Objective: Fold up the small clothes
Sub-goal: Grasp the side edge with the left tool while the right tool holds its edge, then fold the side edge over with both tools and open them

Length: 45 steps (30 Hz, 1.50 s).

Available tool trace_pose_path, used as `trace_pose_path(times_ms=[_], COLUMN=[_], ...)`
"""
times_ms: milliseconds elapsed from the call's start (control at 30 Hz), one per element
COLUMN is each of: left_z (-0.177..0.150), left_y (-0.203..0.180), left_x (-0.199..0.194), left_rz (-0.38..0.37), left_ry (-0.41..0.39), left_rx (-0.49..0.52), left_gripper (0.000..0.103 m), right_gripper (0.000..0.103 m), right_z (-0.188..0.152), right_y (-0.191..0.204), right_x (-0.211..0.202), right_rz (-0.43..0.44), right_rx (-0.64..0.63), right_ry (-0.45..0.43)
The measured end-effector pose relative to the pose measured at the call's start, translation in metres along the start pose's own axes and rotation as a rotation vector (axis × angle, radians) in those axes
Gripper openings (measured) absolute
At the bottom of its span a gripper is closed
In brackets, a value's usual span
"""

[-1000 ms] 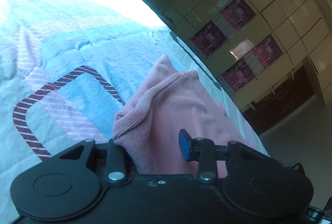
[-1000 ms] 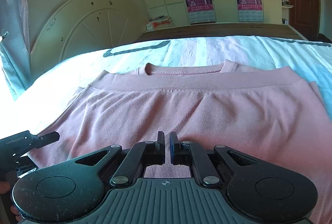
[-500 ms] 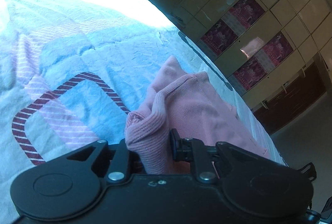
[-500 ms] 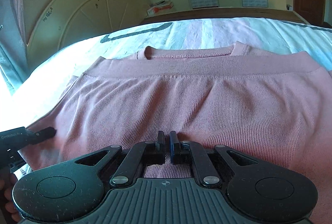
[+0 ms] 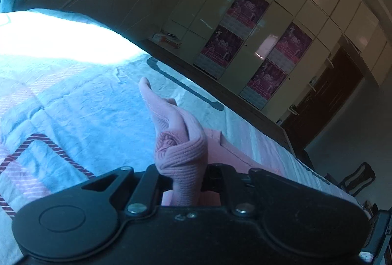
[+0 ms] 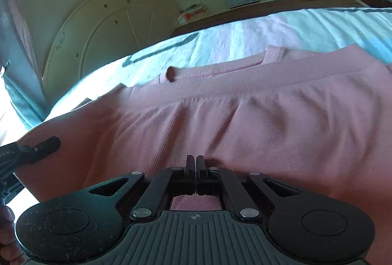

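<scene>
A pink knitted garment (image 6: 257, 118) is seen spread across a bed (image 5: 73, 105) covered with a pale blue sheet patterned with pink blocks and dark red striped lines. In the left wrist view, a bunched ribbed edge of the garment is pinched in the left claw (image 5: 186, 174); its jaws have just been closing on the fabric, and the pinched fold is raised off the bed, running up toward 12 o'clock. In the right wrist view, the right claw (image 6: 195, 164) is shown with its jaws pressed together at 6 o'clock; the near edge of the garment is gripped between them. The left claw is seen there at 9 o'clock, at the garment's left corner. The ribbed hem and neckline lie toward 12 o'clock. A curved cream headboard (image 6: 103, 37) stands at 10 o'clock, and a wardrobe (image 5: 281, 32) bearing magenta posters is seen beyond the bed
</scene>
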State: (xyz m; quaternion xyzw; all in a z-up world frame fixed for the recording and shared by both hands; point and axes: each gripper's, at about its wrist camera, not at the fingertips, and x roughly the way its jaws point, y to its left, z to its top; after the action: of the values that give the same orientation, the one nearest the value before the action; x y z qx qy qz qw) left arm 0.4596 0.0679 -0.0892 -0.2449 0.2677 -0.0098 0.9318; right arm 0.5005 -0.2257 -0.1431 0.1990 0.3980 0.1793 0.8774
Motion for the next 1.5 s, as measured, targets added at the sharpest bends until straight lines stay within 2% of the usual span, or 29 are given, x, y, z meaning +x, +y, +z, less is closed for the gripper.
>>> trace_pose_path(times_ms=[167, 333, 367, 400, 433, 467, 500, 533, 567, 633, 667, 733, 800, 900, 1000, 1200, 1233, 1267, 1400, 1500], left_z=[-0.013, -0.063, -0.077, -0.099, -0.117, -0.132, -0.141, -0.144, -0.141, -0.12, -0.106, -0.08, -0.061, -0.046, -0.048, -0.058, -0.057, -0.054, -0.047, -0.047], left_y=[-0.08, -0.172, -0.186, -0.205, -0.221, -0.235, -0.242, -0.244, -0.241, -0.22, -0.209, -0.187, -0.162, -0.13, -0.112, -0.094, -0.093, -0.093, -0.096, -0.104], left_x=[0.007, 0.029, 0.039, 0.053, 0.063, 0.064, 0.057, 0.047, 0.04, 0.025, 0.022, 0.025, 0.034, 0.057, 0.072, 0.075, 0.074, 0.074, 0.07, 0.071], left_rz=[-0.093, -0.162, -0.167, -0.188, -0.193, -0.192, -0.201, -0.223, -0.244, -0.25, -0.225, -0.12, -0.034, 0.024, 0.06, 0.038, 0.036, 0.031, -0.007, -0.073], left_ry=[0.031, 0.132, 0.179, 0.279, 0.382, 0.44, 0.44, 0.421, 0.405, 0.35, 0.307, 0.237, 0.212, 0.27, 0.329, 0.338, 0.342, 0.343, 0.337, 0.359], left_rx=[0.131, 0.293, 0.305, 0.323, 0.357, 0.398, 0.427, 0.432, 0.42, 0.352, 0.328, 0.317, 0.307, 0.27, 0.293, 0.25, 0.252, 0.26, 0.297, 0.3], left_gripper=[0.008, 0.008, 0.009, 0.014, 0.028, 0.034, 0.036, 0.045, 0.049, 0.05, 0.053, 0.054, 0.054, 0.054, 0.056, 0.057, 0.057, 0.056, 0.054, 0.054], right_gripper=[0.0, 0.0, 0.0, 0.0, 0.0, 0.003, 0.025, 0.061, 0.069, 0.067, 0.057, 0.053, 0.053, 0.053, 0.053, 0.051, 0.03, 0.014, 0.012, 0.011], right_z=[0.017, 0.03, 0.03, 0.03, 0.03, 0.031, 0.03, 0.028, 0.027, 0.024, 0.024, 0.024, 0.024, 0.021, 0.016, 0.015, 0.016, 0.016, 0.018, 0.022], right_y=[-0.049, -0.108, -0.118, -0.128, -0.139, -0.147, -0.155, -0.161, -0.162, -0.164, -0.163, -0.157, -0.15, -0.14, -0.13, -0.108, -0.104, -0.101, -0.081, -0.081], right_x=[-0.058, -0.116, -0.124, -0.13, -0.136, -0.14, -0.143, -0.148, -0.152, -0.16, -0.16, -0.152, -0.139, -0.11, -0.085, -0.065, -0.063, -0.062, -0.072, -0.105], right_rz=[-0.009, -0.045, -0.049, -0.049, -0.038, -0.029, -0.024, -0.02, -0.012, 0.049, 0.063, 0.1, 0.123, 0.143, 0.146, 0.087, 0.07, 0.06, -0.009, -0.037], right_rx=[0.103, 0.223, 0.237, 0.253, 0.277, 0.3, 0.32, 0.328, 0.324, 0.307, 0.305, 0.295, 0.287, 0.261, 0.239, 0.155, 0.133, 0.112, -0.023, -0.065], right_ry=[-0.132, -0.215, -0.215, -0.214, -0.205, -0.191, -0.178, -0.175, -0.186, -0.19, -0.188, -0.168, -0.134, -0.045, 0.048, 0.094, 0.097, 0.101, 0.059, -0.019])
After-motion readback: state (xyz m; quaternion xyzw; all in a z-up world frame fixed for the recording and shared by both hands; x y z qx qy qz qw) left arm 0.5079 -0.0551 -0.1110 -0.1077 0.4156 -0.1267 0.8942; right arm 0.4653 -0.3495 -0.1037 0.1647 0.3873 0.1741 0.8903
